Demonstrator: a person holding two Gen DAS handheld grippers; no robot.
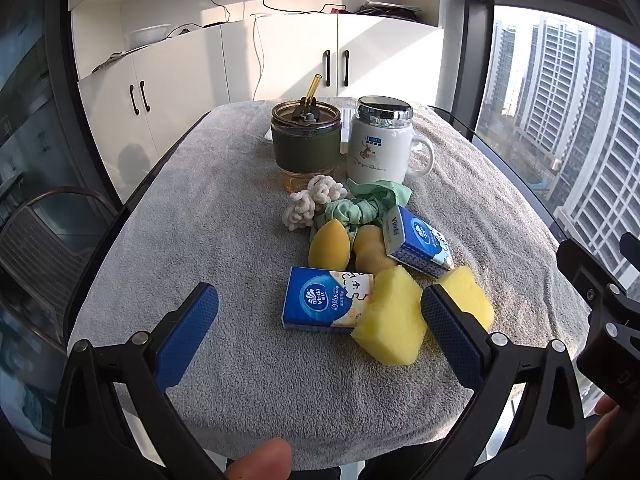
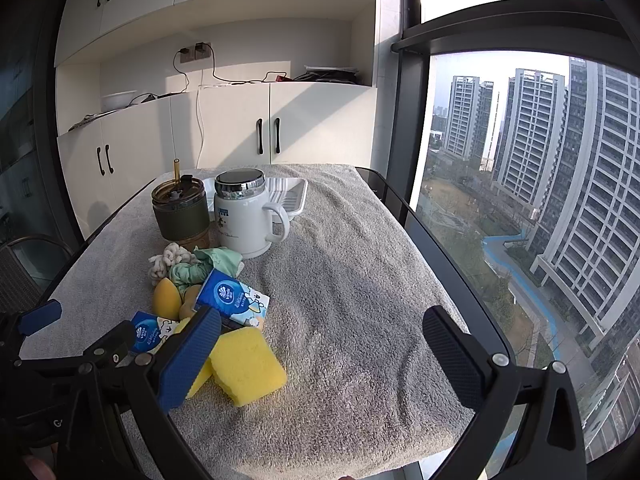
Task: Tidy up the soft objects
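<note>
A grey towel [image 1: 224, 208] is spread over the table, and on it the soft objects are clustered near its middle: a white scrunchie [image 1: 310, 205] and a green scrunchie [image 1: 366, 204] lie farthest, just in front of a tumbler with a straw [image 1: 306, 142] and a white lidded mug [image 1: 380, 140], with two yellow makeup sponges [image 1: 329, 245] nearer, two blue tissue packs [image 1: 324, 303] beside them, and two yellow sponge blocks [image 1: 390, 320] nearest. The left gripper [image 1: 320, 320] is held with its jaws spread wide above the near tissue pack and sponge block, nothing being gripped. The right gripper [image 2: 322, 354] is likewise held agape and empty over bare towel to the right of the pile, and a white tray [image 2: 294, 196] is seen behind the mug.
</note>
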